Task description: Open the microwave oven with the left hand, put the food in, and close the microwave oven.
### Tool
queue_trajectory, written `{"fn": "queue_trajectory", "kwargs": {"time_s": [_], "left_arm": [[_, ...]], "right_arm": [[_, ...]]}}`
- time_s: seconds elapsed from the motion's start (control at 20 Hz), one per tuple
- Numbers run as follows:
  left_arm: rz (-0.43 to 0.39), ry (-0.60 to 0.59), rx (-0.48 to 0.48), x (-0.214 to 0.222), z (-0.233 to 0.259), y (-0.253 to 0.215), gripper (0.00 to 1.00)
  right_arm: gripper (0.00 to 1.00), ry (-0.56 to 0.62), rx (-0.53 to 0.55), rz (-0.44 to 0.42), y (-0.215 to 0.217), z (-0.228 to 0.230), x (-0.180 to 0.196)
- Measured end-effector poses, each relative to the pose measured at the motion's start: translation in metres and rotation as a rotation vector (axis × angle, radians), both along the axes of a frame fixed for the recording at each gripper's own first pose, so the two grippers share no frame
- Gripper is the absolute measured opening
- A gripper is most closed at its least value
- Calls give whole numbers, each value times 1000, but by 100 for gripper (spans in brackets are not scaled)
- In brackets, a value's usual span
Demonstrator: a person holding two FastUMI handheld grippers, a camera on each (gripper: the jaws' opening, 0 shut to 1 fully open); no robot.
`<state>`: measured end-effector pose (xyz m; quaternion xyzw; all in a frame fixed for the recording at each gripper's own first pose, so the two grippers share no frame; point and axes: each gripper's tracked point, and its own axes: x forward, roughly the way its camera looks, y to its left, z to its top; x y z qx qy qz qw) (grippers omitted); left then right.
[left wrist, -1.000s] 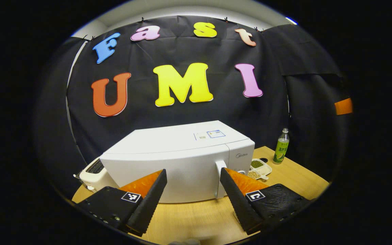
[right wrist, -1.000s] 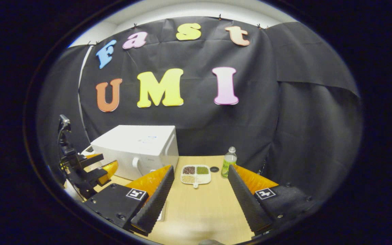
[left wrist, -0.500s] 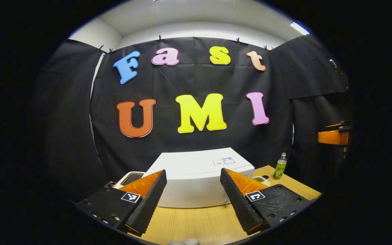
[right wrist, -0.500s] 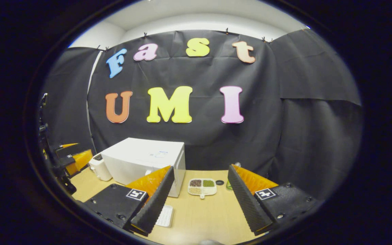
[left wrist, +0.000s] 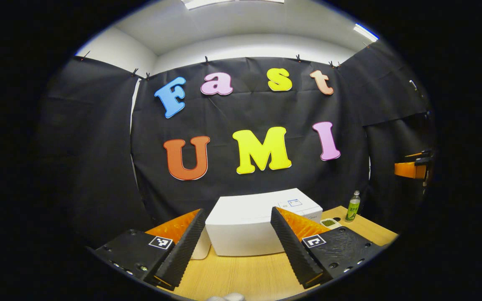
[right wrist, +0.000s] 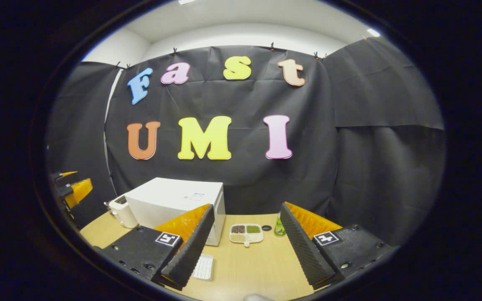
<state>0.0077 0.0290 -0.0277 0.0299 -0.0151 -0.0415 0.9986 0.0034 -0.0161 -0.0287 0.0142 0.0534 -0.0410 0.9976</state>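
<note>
A white microwave [left wrist: 245,225] stands on the wooden table with its door closed; it also appears at the left in the right gripper view [right wrist: 174,200]. The food, a white divided tray of beans [right wrist: 246,233], lies on the table right of the microwave, and its corner shows in the left gripper view [left wrist: 329,223]. My left gripper [left wrist: 237,213] is open, held back from the microwave's front with nothing between its fingers. My right gripper [right wrist: 247,207] is open too, well short of the tray. The left gripper [right wrist: 71,188] shows at the far left in the right gripper view.
A green bottle [right wrist: 280,225] and a small black lid [right wrist: 266,228] stand right of the tray. A white toaster [right wrist: 119,211] sits left of the microwave. A flat white ribbed object [right wrist: 203,267] lies near the front edge. The wooden table [right wrist: 249,271] has bare room in front.
Both grippers have drawn back from the table and risen, so the microwave and tray look smaller and lower. Both stayed open. The microwave door stayed closed.
</note>
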Motion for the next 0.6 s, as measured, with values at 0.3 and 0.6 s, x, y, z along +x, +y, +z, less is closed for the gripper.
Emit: {"fn": "queue_trajectory", "kwargs": {"time_s": [0.3,0.6], "left_arm": [[-10,-17,-16,-5,11,-1,96],[-6,-41,-10,-10,19,-2,96]], "right_arm": [[92,-27,-21,11,3,11,-11],[92,-28,-18,18,5,15,-13]]}}
